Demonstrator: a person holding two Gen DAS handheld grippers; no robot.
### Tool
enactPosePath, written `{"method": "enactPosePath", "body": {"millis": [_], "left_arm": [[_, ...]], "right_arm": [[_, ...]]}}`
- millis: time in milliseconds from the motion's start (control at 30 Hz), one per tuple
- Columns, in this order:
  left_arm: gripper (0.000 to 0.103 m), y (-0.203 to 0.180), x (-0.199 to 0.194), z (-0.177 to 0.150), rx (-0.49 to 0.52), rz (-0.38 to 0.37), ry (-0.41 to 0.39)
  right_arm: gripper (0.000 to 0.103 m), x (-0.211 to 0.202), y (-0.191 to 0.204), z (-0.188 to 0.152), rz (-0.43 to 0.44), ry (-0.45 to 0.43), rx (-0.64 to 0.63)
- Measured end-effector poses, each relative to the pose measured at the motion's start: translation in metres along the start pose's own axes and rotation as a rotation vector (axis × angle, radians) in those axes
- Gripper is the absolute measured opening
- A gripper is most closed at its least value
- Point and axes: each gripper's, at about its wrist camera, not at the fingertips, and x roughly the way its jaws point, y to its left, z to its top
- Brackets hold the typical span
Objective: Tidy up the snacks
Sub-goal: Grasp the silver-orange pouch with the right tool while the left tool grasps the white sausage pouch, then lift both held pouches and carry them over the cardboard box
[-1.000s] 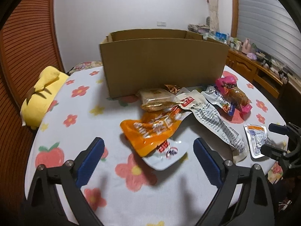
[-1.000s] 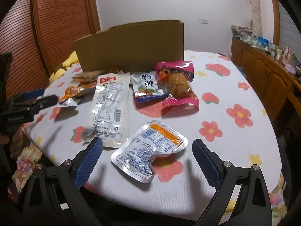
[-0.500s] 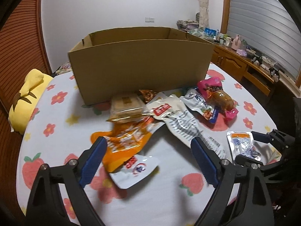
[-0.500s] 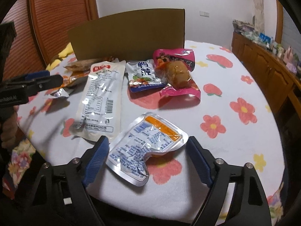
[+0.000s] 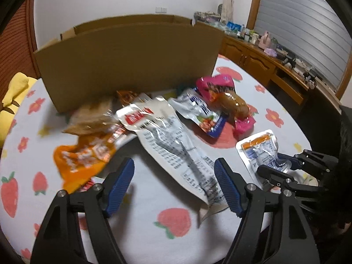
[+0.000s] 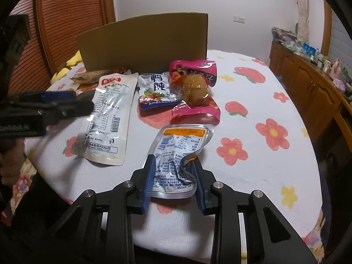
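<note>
Plainly, in the left wrist view none of the snacks visible here is boxed yet: the open brown cardboard box (image 5: 129, 63) stands across the upper middle of the frame, its inside hidden, and every packet in sight lies loose on the white tablecloth with red flowers and strawberries (image 5: 154, 200) below it. The left gripper (image 5: 175, 184), at the bottom centre, has just been closing its jaws, yet they stand apart and press on nothing; the near end of the long white printed pouch (image 5: 173, 145) lies between them. A crumpled orange packet (image 5: 81, 156) sits at centre left, a pink packet with a brown piece inside (image 5: 226, 103) at centre right. In the right wrist view, the right gripper (image 6: 173, 178) at the bottom centre has just been closing and is clamped on the near end of the silver foil pouch with an orange band (image 6: 182, 145), which puckers between the pads while its far end rests on the cloth. So one pickup looks begun and all visible packets remain. The white and blue pouch (image 6: 157, 90) and the pink packet lie between the gripped pouch and the box; the box's tall front wall must be cleared.
</note>
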Motion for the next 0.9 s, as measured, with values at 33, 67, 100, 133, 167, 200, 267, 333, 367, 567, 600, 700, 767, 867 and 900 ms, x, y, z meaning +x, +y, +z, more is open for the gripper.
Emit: {"method": "enactPosePath", "body": {"millis": [33, 67, 100, 133, 167, 200, 267, 333, 367, 567, 600, 700, 767, 867, 900], "left_arm": [[0.076, -0.001, 0.003, 0.0, -0.003, -0.001, 0.008], [0.076, -0.002, 0.006, 0.0, -0.008, -0.002, 0.018], [0.076, -0.002, 0.009, 0.001, -0.014, -0.004, 0.028], [0.076, -0.003, 0.013, 0.002, -0.02, -0.005, 0.04], [0.076, -0.002, 0.017, 0.003, -0.028, 0.004, 0.055], [0.076, -0.002, 0.022, 0.004, -0.039, 0.018, 0.066], [0.076, -0.001, 0.026, 0.007, -0.056, 0.004, 0.073], [0.065, -0.002, 0.026, 0.008, -0.051, 0.013, 0.066], [0.058, -0.004, 0.025, 0.007, -0.043, 0.006, 0.056], [0.03, -0.001, 0.015, 0.002, -0.045, -0.043, 0.028], [0.026, -0.001, 0.013, 0.001, -0.039, -0.042, 0.024], [0.018, 0.001, 0.004, 0.0, -0.032, -0.047, 0.003], [0.015, 0.002, -0.001, -0.001, -0.038, -0.051, -0.011], [0.011, 0.003, -0.007, -0.003, -0.032, -0.048, -0.026], [0.011, 0.003, -0.009, -0.003, -0.028, -0.044, -0.029]], "right_arm": [[0.031, 0.0, 0.0, -0.001, 0.002, -0.001, 0.001], [0.031, -0.001, -0.001, -0.001, 0.003, -0.003, 0.001], [0.031, -0.001, 0.0, -0.001, 0.002, -0.004, 0.0], [0.031, -0.001, 0.0, -0.001, 0.004, -0.004, 0.0], [0.031, -0.001, -0.001, -0.001, 0.005, -0.005, 0.001], [0.031, -0.001, -0.001, -0.001, 0.005, -0.005, 0.002], [0.031, -0.001, 0.0, -0.001, 0.003, -0.007, 0.0], [0.031, 0.0, 0.0, -0.001, 0.002, -0.008, 0.0], [0.031, 0.0, 0.0, -0.001, 0.003, -0.009, 0.0], [0.031, -0.001, 0.0, -0.002, 0.005, -0.01, 0.001], [0.031, -0.001, 0.0, -0.002, 0.005, -0.011, 0.002], [0.028, -0.003, 0.0, -0.002, 0.012, -0.018, 0.003], [0.025, -0.005, 0.0, -0.001, 0.018, -0.024, -0.002], [0.022, -0.01, 0.0, 0.002, 0.025, -0.038, -0.007], [0.022, -0.012, 0.0, 0.003, 0.029, -0.041, -0.005]]}}
